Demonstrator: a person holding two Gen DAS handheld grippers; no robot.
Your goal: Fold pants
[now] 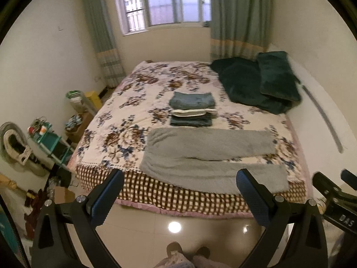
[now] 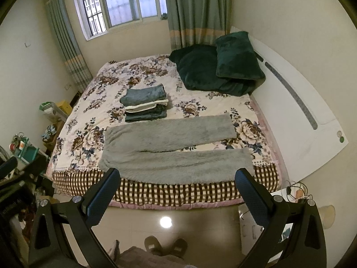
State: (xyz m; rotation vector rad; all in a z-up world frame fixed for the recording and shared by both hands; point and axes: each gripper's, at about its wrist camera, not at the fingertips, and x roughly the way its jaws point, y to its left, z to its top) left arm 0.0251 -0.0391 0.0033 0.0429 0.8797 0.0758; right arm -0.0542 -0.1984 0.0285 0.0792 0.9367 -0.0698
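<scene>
Grey fleece pants point(image 1: 209, 154) lie flat along the near edge of the bed, waist to the left, both legs spread apart to the right; they also show in the right wrist view point(image 2: 174, 149). My left gripper point(image 1: 179, 176) is open and empty, held above the floor in front of the bed's edge, apart from the pants. My right gripper point(image 2: 177, 175) is open and empty too, at about the same distance; it shows at the right edge of the left wrist view point(image 1: 334, 189).
A stack of folded clothes point(image 1: 191, 109) sits mid-bed behind the pants, also in the right wrist view point(image 2: 145, 105). Dark green pillows point(image 2: 218, 69) lie at the far right. The floral bedspread point(image 2: 89, 138) hangs over the edge. Clutter and a small shelf point(image 1: 49, 138) stand left.
</scene>
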